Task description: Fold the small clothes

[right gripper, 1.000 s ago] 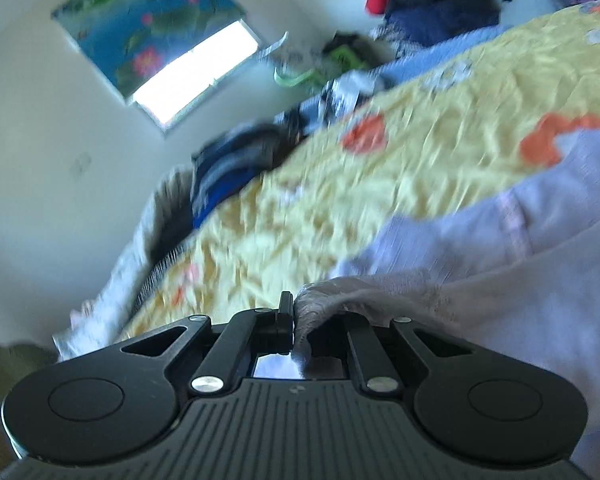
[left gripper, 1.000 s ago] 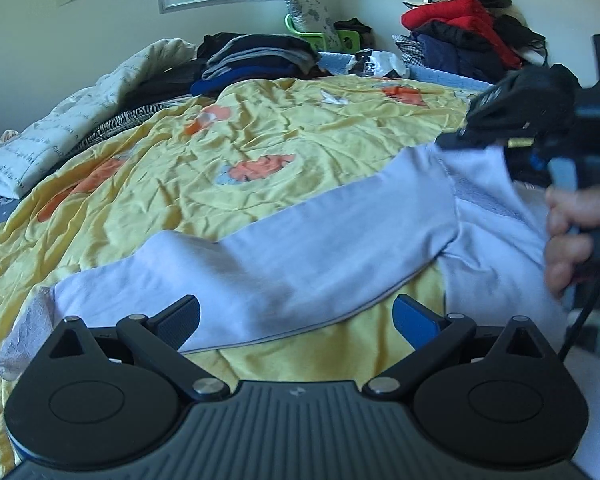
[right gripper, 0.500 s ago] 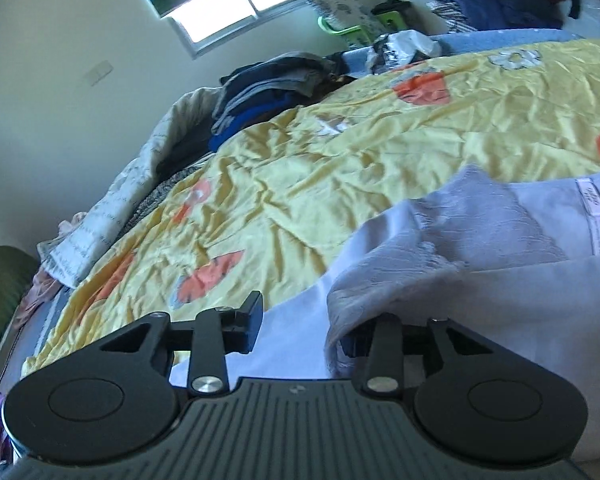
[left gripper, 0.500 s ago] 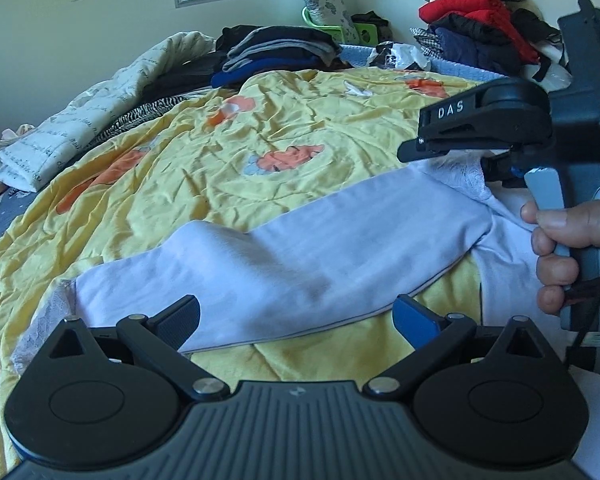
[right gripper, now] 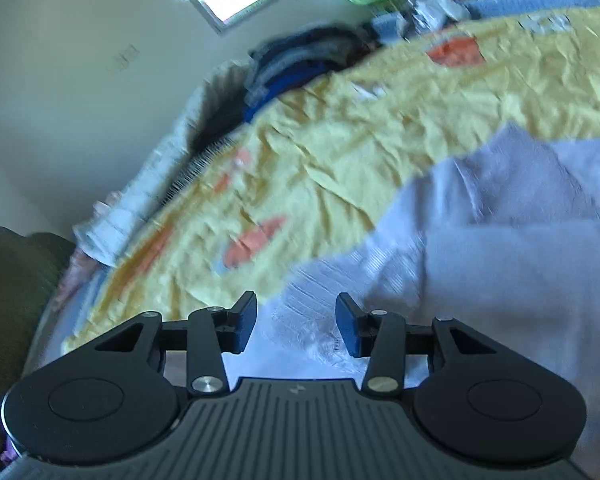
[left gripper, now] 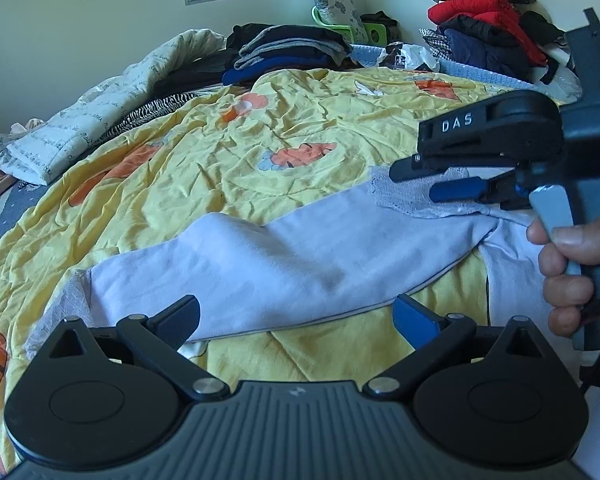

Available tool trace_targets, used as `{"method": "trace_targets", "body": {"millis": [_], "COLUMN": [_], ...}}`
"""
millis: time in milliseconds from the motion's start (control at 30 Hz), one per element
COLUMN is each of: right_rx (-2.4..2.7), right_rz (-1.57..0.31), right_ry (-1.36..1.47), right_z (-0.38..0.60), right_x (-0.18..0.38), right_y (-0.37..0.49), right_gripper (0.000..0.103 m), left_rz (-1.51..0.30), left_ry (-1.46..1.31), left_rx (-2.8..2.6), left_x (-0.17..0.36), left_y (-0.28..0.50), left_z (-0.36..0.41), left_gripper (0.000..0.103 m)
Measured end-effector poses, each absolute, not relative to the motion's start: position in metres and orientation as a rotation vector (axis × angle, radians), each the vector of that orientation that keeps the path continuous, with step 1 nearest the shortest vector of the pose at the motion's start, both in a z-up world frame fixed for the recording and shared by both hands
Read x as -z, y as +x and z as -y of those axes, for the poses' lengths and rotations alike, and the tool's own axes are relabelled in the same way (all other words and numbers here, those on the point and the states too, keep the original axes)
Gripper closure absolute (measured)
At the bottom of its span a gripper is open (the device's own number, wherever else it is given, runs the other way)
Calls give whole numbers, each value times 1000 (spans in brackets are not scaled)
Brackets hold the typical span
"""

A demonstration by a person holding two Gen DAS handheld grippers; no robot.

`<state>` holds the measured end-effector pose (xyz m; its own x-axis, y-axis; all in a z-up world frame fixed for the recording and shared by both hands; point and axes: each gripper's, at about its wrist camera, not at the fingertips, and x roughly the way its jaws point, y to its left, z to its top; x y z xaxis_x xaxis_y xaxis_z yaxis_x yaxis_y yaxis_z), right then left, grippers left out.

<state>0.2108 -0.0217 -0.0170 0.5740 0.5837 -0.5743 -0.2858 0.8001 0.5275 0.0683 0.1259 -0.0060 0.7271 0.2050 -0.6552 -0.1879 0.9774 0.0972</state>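
Pale lavender small trousers (left gripper: 284, 264) lie on the yellow bedspread (left gripper: 228, 168), one leg stretched to the left with its cuff (left gripper: 60, 304) near the bed's front edge. My left gripper (left gripper: 296, 318) is open and empty, just in front of that leg. My right gripper (left gripper: 416, 180) hovers over the lace waistband (left gripper: 404, 200) at the right, jaws apart, holding nothing. In the right wrist view the right gripper (right gripper: 296, 322) is open above the garment (right gripper: 500, 264).
Folded dark clothes (left gripper: 284, 52) and a white quilt (left gripper: 112, 100) lie at the far side of the bed. A red and dark clothes heap (left gripper: 488, 28) sits at the back right. A green chair (left gripper: 340, 28) stands under the window.
My right gripper was shut on the waistband, then opened and let it drop onto the bed. The garment has settled flatter. My left gripper stayed open in place.
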Motion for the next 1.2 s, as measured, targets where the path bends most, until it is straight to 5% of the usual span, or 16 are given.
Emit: {"method": "trace_targets", "body": {"millis": [200,767,1000,1200], "right_rx": [-572,-703,-690,-735], "right_rz": [-762,-591,-619,-608], "right_ry": [399,-202,-167,-170], "right_z": [14,-88,-87,-99], "right_x": [1,-7,-5,-6], "right_y": [190,99,98,91], "right_gripper": [57,47,43,42], "left_rz": [-711,-654,-731,-756], "left_ry": [10,-264,173,221], "left_rx": [-231,-355,-671,-940], "left_x": [2,-3,19,30], "left_y": [54,20,55,38], "left_z": [-140,-265,-264,-319], "left_gripper": [0,0,0,0]}}
